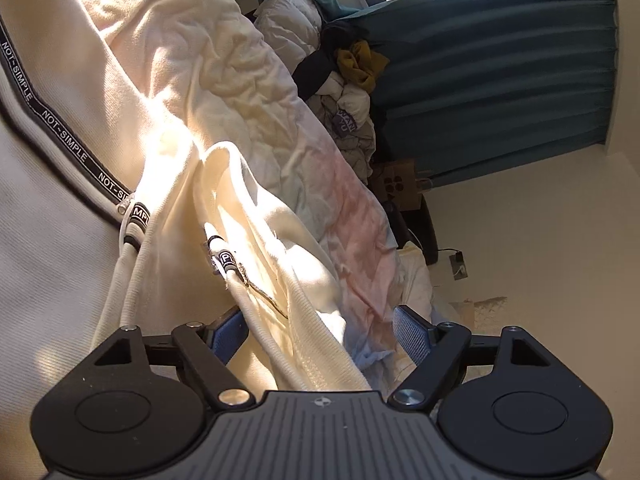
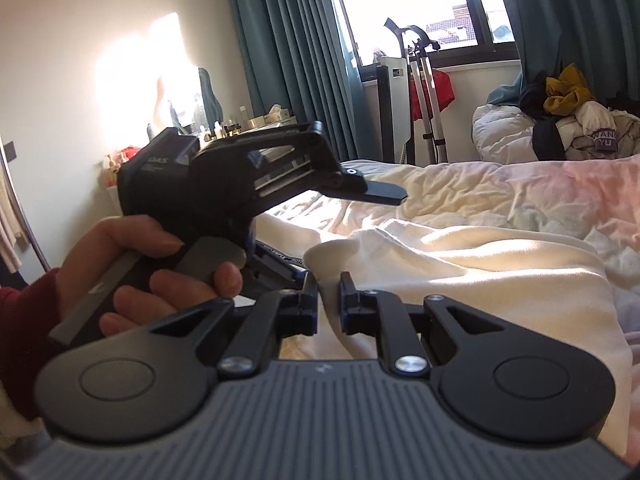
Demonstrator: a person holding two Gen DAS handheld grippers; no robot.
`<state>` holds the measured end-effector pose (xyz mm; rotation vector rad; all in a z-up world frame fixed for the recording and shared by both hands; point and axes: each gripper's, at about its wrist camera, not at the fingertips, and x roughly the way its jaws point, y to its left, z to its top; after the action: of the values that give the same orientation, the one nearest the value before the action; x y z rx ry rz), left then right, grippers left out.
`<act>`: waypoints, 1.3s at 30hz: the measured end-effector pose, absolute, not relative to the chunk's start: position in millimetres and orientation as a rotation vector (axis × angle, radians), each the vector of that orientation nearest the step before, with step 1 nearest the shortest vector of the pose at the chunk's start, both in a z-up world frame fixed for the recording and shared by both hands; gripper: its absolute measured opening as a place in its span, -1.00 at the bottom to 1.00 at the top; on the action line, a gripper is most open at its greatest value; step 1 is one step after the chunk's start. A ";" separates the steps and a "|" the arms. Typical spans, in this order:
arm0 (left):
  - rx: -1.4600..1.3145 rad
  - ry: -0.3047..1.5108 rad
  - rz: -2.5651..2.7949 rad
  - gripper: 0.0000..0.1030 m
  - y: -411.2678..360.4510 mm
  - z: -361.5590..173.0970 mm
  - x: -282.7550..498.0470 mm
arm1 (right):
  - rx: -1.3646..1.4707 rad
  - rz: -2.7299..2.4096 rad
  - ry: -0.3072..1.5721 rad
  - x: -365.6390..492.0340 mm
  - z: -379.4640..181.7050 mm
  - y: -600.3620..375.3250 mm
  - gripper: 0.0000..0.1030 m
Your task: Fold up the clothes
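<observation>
Left wrist: your left claw (image 1: 320, 334) gapes wide around the cream hoodie's (image 1: 256, 280) hem, drawcords at 11 o'clock | Right wrist: right claw (image 2: 328, 304) nearly pinched, grasping hoodie fabric, I judge, on the bed (image 2: 500, 192) | Step: gathering edge; next, clench left, lift together.

**Strong daylight, deep shadows, fisheye curve**

Sun pours in through the window (image 2: 420, 8) at twelve o'clock in the right wrist view, overexposed to white. A glaring patch burns out the wall (image 2: 136, 52) at ten o'clock. In the left wrist view, sunlit folds of the cream hoodie (image 1: 240, 208) bleach out. Both frames bend and darken at the edges.
</observation>
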<state>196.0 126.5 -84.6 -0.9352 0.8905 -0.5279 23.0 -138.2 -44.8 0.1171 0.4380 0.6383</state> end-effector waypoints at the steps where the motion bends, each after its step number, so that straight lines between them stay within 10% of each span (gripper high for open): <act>1: -0.919 0.884 -0.525 0.31 124.6 -85.4 197.3 | 0.102 0.643 0.444 21.8 -46.5 -135.7 -0.74; 5: -0.796 0.840 -0.465 -0.79 119.3 -87.7 207.3 | 0.064 0.643 0.488 22.7 -58.0 -125.1 -0.74; 14: -0.604 0.759 -0.454 -0.83 115.0 -67.3 206.5 | 0.074 0.668 0.510 30.4 -69.2 -117.0 -0.74; 39: -0.634 0.603 -0.058 0.60 260.4 4.2 53.3 | 0.237 0.684 0.620 39.2 -81.7 -131.0 -0.57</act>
<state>53.3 260.4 4.2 -0.6338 0.6031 -0.0576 39.2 -131.0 -81.7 0.2370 0.6204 0.6841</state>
